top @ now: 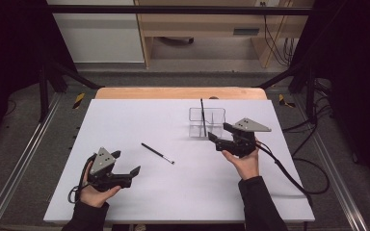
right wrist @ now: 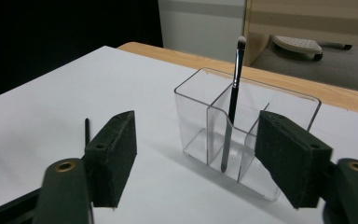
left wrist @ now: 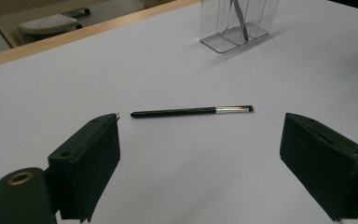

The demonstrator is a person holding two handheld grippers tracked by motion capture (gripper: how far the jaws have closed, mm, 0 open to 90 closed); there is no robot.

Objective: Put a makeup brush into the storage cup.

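One brush stood in the clear organiser, the other lay loose on the sheet.

Your right gripper [top: 220, 134] hovered just beside the clear plastic divided organiser [top: 207, 122], at its 4 o'clock in the high view, with its jaws spread apart and nothing between them; in the right gripper view the slim black makeup brush with the pale tip [right wrist: 232, 105] leaned upright in a middle compartment, bristles up. Your left gripper [top: 125, 163] sat near the sheet's 7 o'clock corner, jaws wide apart and empty. The second thin black makeup brush with a silver ferrule [top: 157, 153] lay flat on the white table sheet [top: 125, 120], at about 1 o'clock from your left gripper, well apart from the organiser and touched by neither gripper.
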